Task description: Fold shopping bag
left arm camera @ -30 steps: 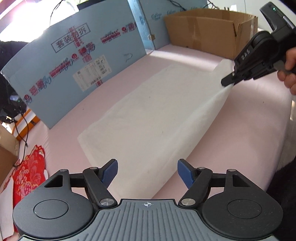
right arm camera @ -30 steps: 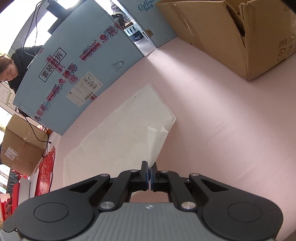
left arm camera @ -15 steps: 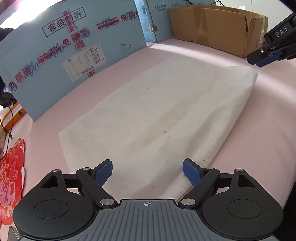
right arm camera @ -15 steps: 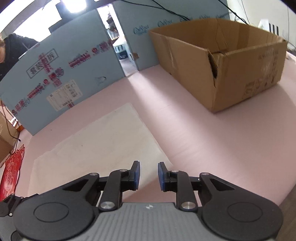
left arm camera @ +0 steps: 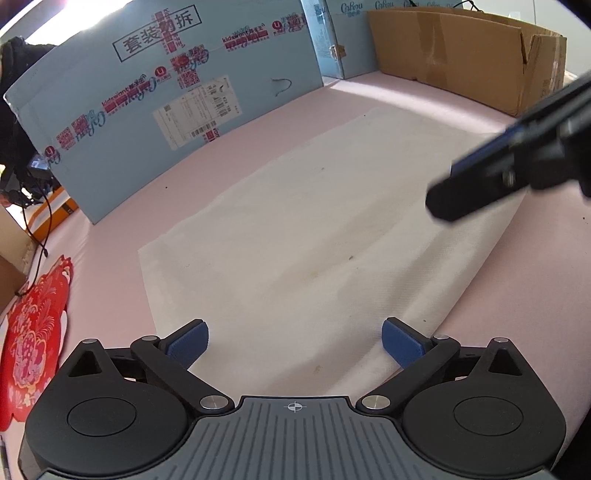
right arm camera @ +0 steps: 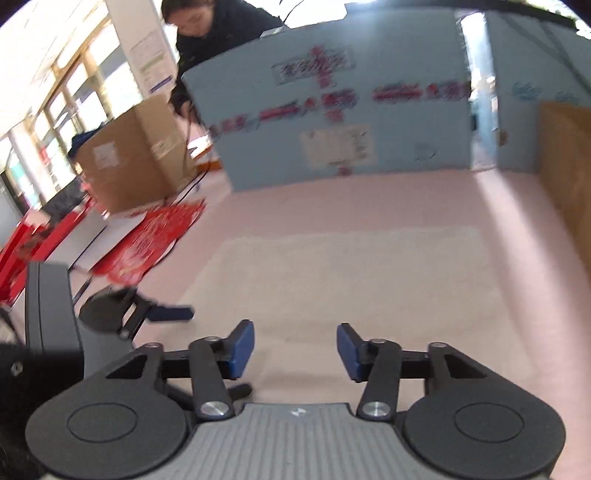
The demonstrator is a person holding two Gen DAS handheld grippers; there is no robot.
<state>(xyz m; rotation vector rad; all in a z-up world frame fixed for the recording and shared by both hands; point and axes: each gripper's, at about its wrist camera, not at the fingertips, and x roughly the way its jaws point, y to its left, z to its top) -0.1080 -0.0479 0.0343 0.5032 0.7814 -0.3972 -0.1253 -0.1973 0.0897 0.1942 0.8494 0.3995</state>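
The white shopping bag [left arm camera: 314,229] lies flat on the pink surface [left arm camera: 517,295] as a long rectangle. My left gripper [left arm camera: 293,345] hovers over the bag's near end, its jaws opening wide and holding nothing. One of my right gripper's fingers [left arm camera: 480,181] shows as a blurred dark bar above the bag's right side. In the right wrist view the bag [right arm camera: 351,280] stretches ahead of my right gripper [right arm camera: 295,349], whose jaws are opening with nothing between the pads. One of my left gripper's fingers [right arm camera: 171,313] shows at the left of that view.
A blue printed cardboard panel [left arm camera: 166,99] stands along the far side. An open brown cardboard box [left arm camera: 461,55] sits at the back right. A red paper-cut ornament [left arm camera: 33,332] lies at the left edge. A person [right arm camera: 221,26] leans behind the panel, near another brown box [right arm camera: 136,155].
My right gripper let go of the bag's lifted corner, and the bag now lies flat. That gripper rolled and swung to face along the bag. Both jaws have widened.
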